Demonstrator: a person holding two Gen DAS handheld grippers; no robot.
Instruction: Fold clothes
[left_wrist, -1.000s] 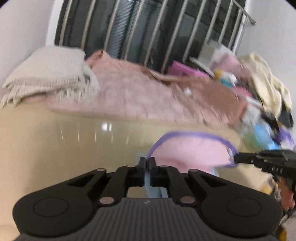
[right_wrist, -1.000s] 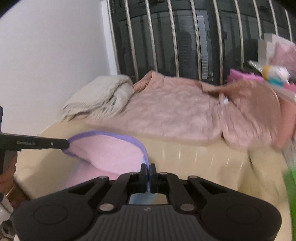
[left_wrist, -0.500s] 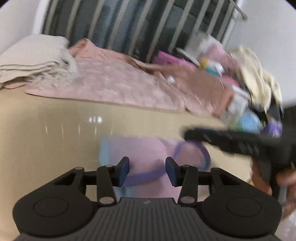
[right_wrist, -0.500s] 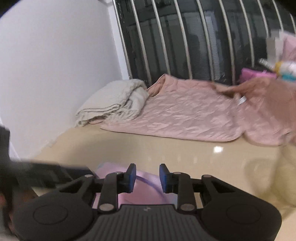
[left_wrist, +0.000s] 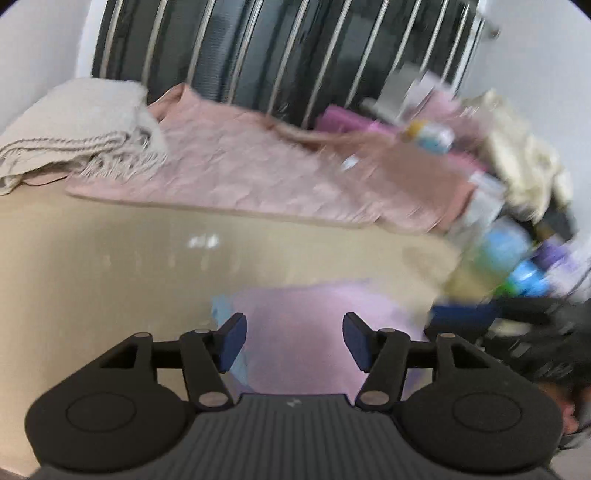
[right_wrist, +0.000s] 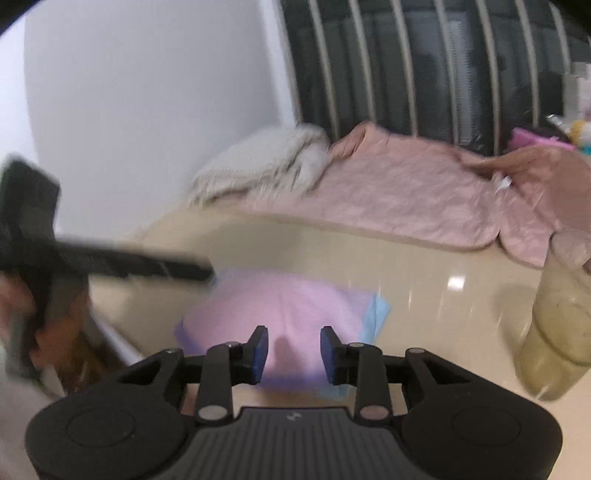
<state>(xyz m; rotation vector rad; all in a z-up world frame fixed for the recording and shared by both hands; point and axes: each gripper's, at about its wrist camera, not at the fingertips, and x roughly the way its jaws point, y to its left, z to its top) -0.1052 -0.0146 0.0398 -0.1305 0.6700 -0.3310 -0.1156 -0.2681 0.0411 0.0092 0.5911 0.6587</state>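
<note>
— Glossy beige counter (left_wrist: 110, 280) under everything, dark window bars (right_wrist: 424, 66) behind. Where lies the pink garment?

— Pink garment (left_wrist: 314, 332) flat on the counter, near the front edge, purple trim and a light-blue corner (right_wrist: 378, 314) peeking out at one side. Looks folded over; blurred in both views.

— And the left gripper?

— Left gripper (left_wrist: 294, 341) low over the garment, jaws roughly half apart and just been opening, blue pads (left_wrist: 232, 341) clear of the cloth. Nothing held; only the garment lying beneath the gap.

— Right gripper?

— Right gripper (right_wrist: 294, 353) over the same garment from the other side, jaws parted by a narrower gap, also just been opening, gripping nothing. Cloth seen between the pads but under them, not pinched.

— Farther out?

— Quilted pink blanket (left_wrist: 258, 173) spread along the back, folded cream throw (left_wrist: 74, 125) with fringe on its end. Pile of clothes and bottles (left_wrist: 517, 206) at the far corner, too smeared to sort.

— Any containers?

— Clear plastic jar (right_wrist: 557, 328) standing on the counter in the right wrist view, yellowish through the wall; contents impossible to tell.
</note>
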